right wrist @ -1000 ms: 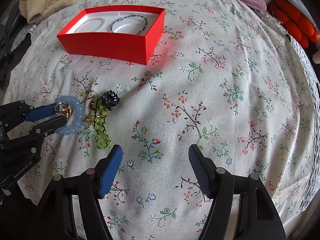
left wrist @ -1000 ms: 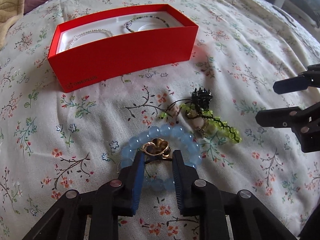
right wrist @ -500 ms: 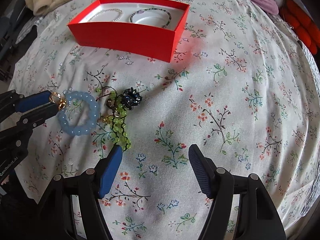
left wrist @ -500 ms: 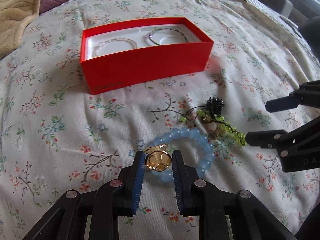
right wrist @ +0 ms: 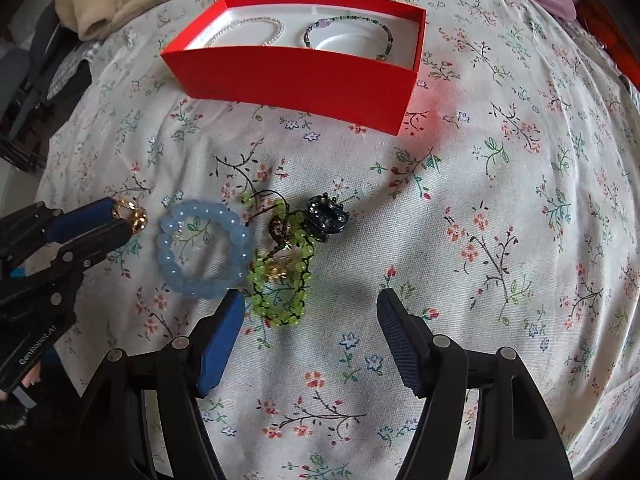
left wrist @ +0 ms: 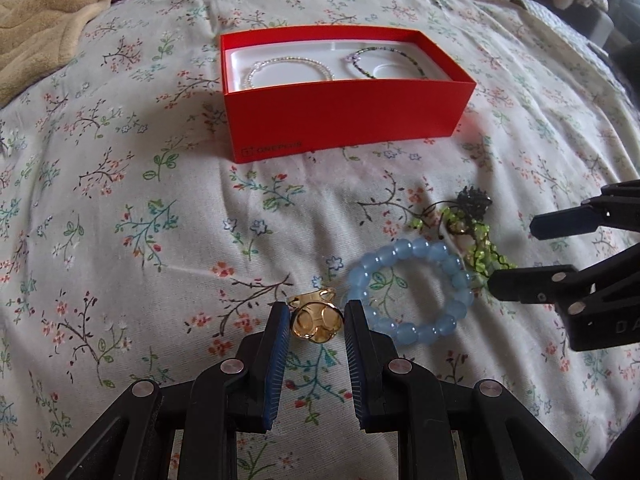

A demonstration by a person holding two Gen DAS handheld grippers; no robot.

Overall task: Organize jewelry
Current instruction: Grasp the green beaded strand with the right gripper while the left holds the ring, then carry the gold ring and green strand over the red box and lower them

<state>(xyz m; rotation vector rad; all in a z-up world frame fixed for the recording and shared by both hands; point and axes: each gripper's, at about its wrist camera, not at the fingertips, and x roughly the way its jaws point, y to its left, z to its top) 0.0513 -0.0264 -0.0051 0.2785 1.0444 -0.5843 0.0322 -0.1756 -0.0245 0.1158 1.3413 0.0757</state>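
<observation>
My left gripper [left wrist: 316,322] clamps the gold ring [left wrist: 316,320] just beside the blue bead bracelet [left wrist: 410,290]. My right gripper [right wrist: 310,334] stands wide and empty over the green bead bracelet [right wrist: 280,284]. The red box [left wrist: 344,116], beyond, holds two bracelets.

left tongs [left wrist: 316,312]: clamped, angled down | right tongs [right wrist: 310,312]: jaws apart, empty, angled down
</observation>
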